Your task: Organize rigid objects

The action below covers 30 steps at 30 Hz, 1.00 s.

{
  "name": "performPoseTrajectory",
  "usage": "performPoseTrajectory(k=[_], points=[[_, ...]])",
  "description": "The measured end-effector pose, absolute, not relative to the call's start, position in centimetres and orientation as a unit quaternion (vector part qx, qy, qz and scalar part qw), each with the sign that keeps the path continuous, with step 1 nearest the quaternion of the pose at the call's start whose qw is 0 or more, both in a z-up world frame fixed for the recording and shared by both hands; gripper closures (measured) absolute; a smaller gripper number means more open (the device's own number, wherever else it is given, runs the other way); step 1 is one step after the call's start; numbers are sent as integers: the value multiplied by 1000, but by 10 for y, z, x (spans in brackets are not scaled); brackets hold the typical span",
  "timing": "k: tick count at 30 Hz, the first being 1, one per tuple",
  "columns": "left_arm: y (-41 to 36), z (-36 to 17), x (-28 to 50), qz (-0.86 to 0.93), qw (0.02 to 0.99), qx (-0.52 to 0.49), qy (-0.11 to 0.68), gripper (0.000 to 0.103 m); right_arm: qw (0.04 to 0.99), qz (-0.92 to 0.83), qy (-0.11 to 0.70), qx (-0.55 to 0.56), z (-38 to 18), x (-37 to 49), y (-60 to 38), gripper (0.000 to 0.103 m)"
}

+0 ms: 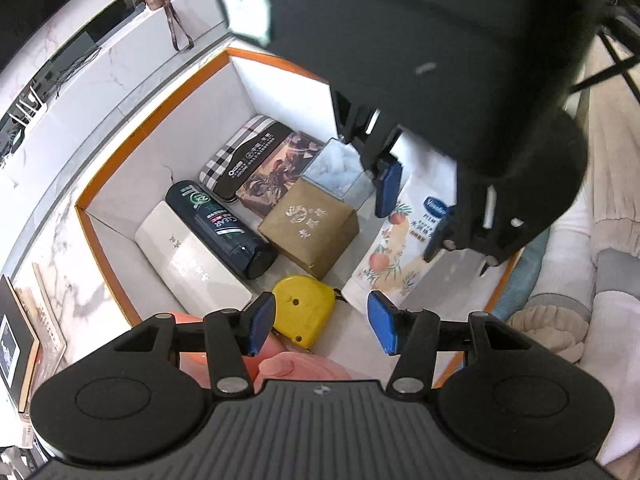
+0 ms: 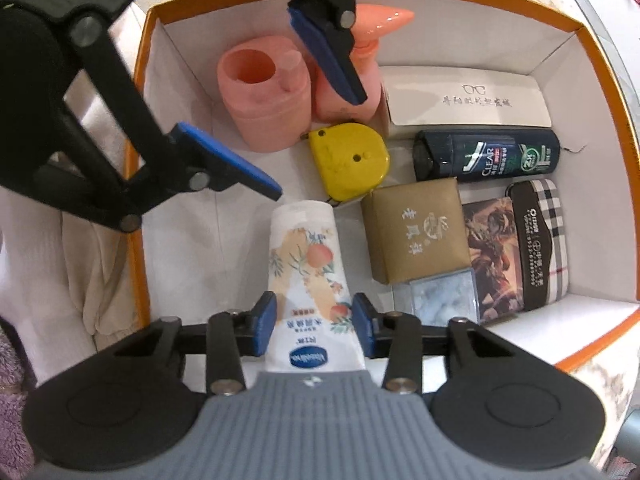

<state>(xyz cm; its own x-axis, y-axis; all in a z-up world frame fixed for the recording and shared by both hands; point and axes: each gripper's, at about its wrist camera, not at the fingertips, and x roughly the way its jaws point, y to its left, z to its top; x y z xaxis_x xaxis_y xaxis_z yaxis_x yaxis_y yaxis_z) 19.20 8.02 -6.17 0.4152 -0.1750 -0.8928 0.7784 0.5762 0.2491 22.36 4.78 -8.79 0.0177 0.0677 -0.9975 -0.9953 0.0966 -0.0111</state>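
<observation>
An orange-rimmed white box [image 1: 160, 128] [image 2: 600, 56] holds several rigid objects. My right gripper [image 2: 314, 326] is shut on a white Vaseline tube [image 2: 308, 268] with peach print, holding it low inside the box; the tube also shows in the left wrist view [image 1: 400, 248], between the right gripper's blue pads [image 1: 388, 188]. My left gripper [image 1: 322, 326] is open and empty above the yellow tape measure [image 1: 304, 308] [image 2: 348, 160]. It shows in the right wrist view [image 2: 280, 112] over the pink containers.
In the box lie a white glasses case [image 2: 468, 98], a dark CLEAR bottle [image 2: 488, 156], a gold box [image 2: 416, 232], a clear box [image 2: 444, 296], a picture card [image 2: 496, 248], a plaid case [image 2: 540, 240], a pink jar [image 2: 264, 96] and a pink pump bottle [image 2: 360, 52]. Cloth [image 1: 572, 240] lies outside.
</observation>
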Motion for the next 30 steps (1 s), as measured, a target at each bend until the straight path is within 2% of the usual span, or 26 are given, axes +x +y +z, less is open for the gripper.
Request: performPoseTrajectory(k=[2,4,6,9,13,20,22,30], points=[[81,-61,191,-309,771,337,443,40,546,487,507,-456,-92,224,48,66],[83,-61,194,-303,773,330,448,40,540,486,512,-459,-100,226,47,79],[87,-61,197,-297,776,321,454,40,536,484,512,-465,-111,229,50,85],[90,-62,200,-298,776,314,458,40,543,496,512,-444,-113,233,50,89],[87,-69,205,-304,774,305,464,40,548,505,506,-433,-113,233,52,89],[80,-54,193,-300,784,304,451,40,571,500,495,-424,-91,226,46,82],[81,-44,188,-284,797,295,444,40,593,488,485,-417,-77,222,40,74],[80,-7,161,-163,855,291,396,40,727,411,442,-328,-12,207,3,59]])
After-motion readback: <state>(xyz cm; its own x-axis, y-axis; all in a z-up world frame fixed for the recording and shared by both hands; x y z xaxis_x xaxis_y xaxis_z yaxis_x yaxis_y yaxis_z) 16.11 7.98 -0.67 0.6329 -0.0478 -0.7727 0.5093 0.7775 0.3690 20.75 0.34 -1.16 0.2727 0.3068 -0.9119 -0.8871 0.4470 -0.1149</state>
